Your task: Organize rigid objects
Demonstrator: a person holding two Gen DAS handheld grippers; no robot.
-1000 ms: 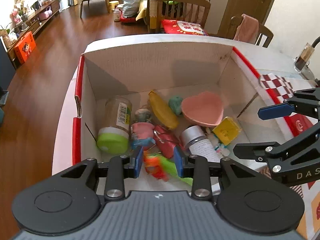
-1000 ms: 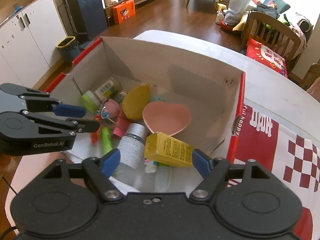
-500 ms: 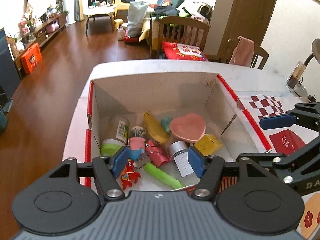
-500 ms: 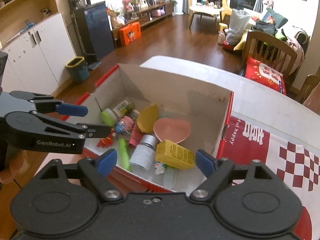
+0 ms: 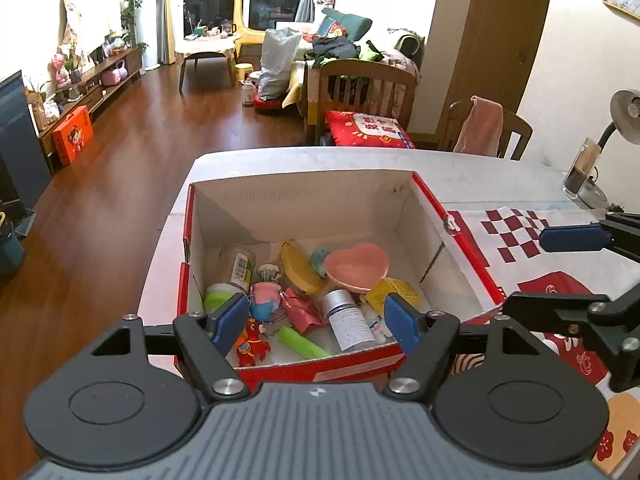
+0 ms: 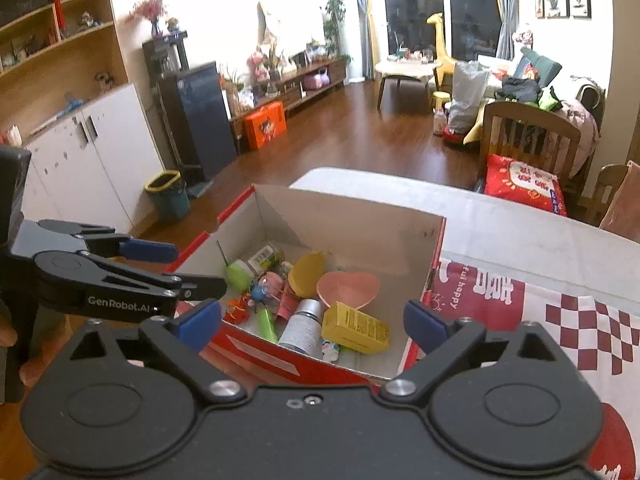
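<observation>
An open red and white cardboard box (image 5: pixel 304 200) (image 6: pixel 352 220) stands on the table and holds several rigid items. Among them are a pink heart-shaped dish (image 5: pixel 356 266) (image 6: pixel 348 286), a yellow carton (image 5: pixel 394 292) (image 6: pixel 356 328), a silver-capped bottle (image 5: pixel 348 318) (image 6: pixel 300 324), a green-lidded jar (image 5: pixel 230 280) (image 6: pixel 244 270) and a red toy (image 5: pixel 252 342). My left gripper (image 5: pixel 316 324) is open and empty above the box's near wall. My right gripper (image 6: pixel 312 322) is open and empty above the box's near corner.
A red and white checked cloth (image 5: pixel 520 236) (image 6: pixel 580 320) covers the table right of the box. A desk lamp (image 5: pixel 624 116) and a glass container (image 5: pixel 580 172) stand at the far right. A wooden chair (image 5: pixel 360 92) is behind the table.
My left gripper opened and let the red toy and green stick fall into the box. Both grippers rose and pulled back from the box.
</observation>
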